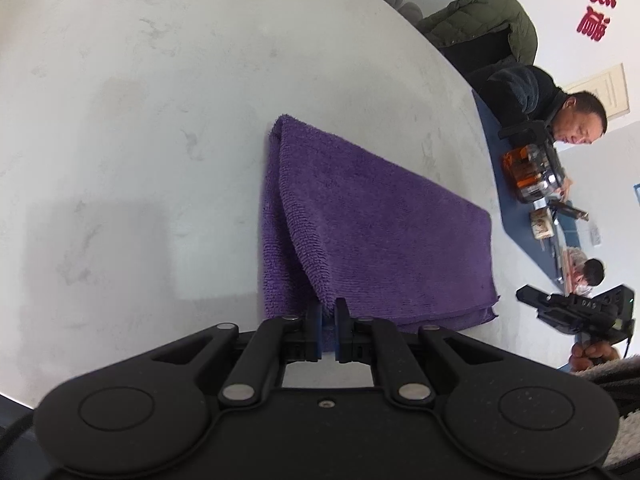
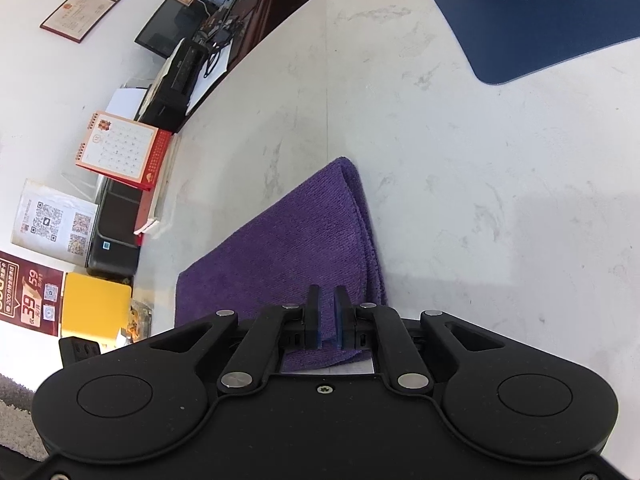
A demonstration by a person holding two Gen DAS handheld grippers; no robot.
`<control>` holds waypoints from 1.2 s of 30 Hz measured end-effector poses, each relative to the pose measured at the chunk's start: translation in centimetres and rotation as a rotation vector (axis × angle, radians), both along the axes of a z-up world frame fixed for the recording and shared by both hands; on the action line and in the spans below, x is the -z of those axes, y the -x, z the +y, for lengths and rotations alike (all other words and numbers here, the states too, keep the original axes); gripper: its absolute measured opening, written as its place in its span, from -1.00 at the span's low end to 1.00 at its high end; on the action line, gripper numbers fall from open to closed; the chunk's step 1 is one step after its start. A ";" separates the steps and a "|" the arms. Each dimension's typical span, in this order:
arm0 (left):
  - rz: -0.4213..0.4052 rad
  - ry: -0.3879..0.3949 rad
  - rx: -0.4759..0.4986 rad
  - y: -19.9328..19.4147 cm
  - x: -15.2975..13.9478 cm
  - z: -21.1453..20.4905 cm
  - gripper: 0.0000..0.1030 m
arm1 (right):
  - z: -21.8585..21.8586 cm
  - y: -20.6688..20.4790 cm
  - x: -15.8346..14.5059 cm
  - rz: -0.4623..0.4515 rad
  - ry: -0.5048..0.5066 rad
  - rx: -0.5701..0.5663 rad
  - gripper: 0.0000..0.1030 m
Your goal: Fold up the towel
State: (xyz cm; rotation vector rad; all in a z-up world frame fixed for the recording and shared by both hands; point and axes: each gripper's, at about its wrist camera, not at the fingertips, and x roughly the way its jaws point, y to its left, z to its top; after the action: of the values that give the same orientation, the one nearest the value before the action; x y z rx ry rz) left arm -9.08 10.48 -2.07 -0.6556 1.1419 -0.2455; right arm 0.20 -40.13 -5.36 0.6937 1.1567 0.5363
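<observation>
A purple towel (image 1: 372,220) lies folded on the white marble table (image 1: 140,120). My left gripper (image 1: 328,307) is shut on the near left corner of its top layer, which rises in a small tent to the pads. In the right wrist view the towel (image 2: 288,248) lies flat under my right gripper (image 2: 326,294). Its jaws stand a narrow gap apart, and the cloth shows between them without being pinched. In the left wrist view the towel's near right corner rests flat on the table, just short of my right gripper (image 1: 528,298), held in a hand.
A blue mat (image 2: 540,20) lies at the table's far side, with a glass teapot (image 1: 532,172) on it and a seated person (image 1: 520,92) beside it. A desk calendar (image 2: 120,148) and a black printer (image 2: 116,232) stand past the table's left edge.
</observation>
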 end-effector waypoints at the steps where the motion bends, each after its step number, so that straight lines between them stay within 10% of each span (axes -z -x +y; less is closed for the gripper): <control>1: -0.009 0.011 -0.009 0.0 -0.3 0.1 -0.90 | 0.0 0.1 0.0 0.003 -0.011 -0.002 -0.80; 16: -0.079 0.042 -0.012 -1.6 -3.5 -0.1 -0.90 | 5.2 1.1 5.4 0.165 -0.240 -0.110 -0.55; 24: -0.066 0.042 -0.023 -1.3 -3.5 0.5 -0.90 | 2.4 0.7 8.0 0.223 -0.320 0.103 -0.55; 36: -0.032 0.029 0.003 -1.1 -2.6 0.7 -0.90 | 2.1 -0.1 7.1 0.123 -0.199 0.161 -0.59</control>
State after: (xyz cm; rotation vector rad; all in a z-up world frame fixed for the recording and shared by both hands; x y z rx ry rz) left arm -7.93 11.13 0.51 -0.6735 1.1107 -0.2740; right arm 0.28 -38.07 -12.50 0.9945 1.1595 0.4809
